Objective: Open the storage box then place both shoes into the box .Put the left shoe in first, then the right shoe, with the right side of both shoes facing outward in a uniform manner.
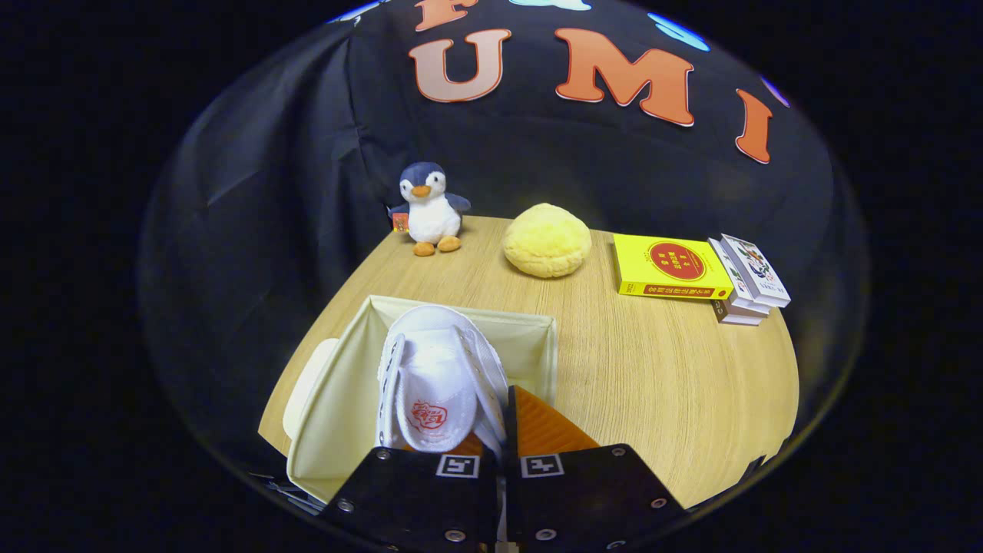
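White shoe (439, 380) held upright, toe end up, tongue with a red logo facing the camera; it hangs over the open storage box (349, 384), a cream fabric bin whose inside walls show on the left and back; whether anything else lies inside is hidden by the shoe; the gripper (503, 453) has its fingers closed on the shoe's right rim, the shoe just ahead of them and to their left; box sits on the wooden tabletop (653, 369); box lid (307, 388) peeks out on the box's left; beyond, well apart, a penguin toy (428, 207), a yellow bun-shaped cushion (547, 240), a yellow book (670, 266) and stacked card boxes (749, 278).
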A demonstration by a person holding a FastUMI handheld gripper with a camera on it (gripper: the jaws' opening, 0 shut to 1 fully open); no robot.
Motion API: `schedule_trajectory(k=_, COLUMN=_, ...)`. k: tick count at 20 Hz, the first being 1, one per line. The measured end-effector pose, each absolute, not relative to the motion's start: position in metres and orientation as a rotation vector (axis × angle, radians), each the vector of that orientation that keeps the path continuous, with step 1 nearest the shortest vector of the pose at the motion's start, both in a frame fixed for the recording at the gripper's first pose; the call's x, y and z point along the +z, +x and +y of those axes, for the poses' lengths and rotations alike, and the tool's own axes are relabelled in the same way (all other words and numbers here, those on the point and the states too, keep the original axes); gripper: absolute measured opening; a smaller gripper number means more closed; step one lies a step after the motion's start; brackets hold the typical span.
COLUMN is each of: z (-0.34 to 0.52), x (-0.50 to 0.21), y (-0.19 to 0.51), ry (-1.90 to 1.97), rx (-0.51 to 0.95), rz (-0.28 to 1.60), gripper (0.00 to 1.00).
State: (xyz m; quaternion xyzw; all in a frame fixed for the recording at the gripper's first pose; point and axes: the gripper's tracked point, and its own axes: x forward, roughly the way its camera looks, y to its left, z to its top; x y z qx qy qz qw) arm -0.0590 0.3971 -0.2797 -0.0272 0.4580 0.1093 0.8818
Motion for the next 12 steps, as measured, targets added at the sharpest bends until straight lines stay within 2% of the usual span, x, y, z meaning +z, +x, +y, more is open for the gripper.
schedule_trajectory(k=2, z=0.398, x=-0.290, y=-0.062, ry=-0.083, rx=0.205, rz=1.009, gripper=0.10)
schedule_trajectory(k=3, z=0.402, x=-0.292, y=-0.063, ry=-0.095, rx=0.210, rz=1.033, gripper=0.16)
schedule_trajectory(k=5, z=0.401, x=-0.291, y=-0.069, ry=-0.124, rx=0.215, rz=1.068, gripper=0.18)
schedule_trajectory(k=12, z=0.391, x=-0.243, y=-0.063, ry=-0.052, rx=0.285, rz=0.986, gripper=0.21)
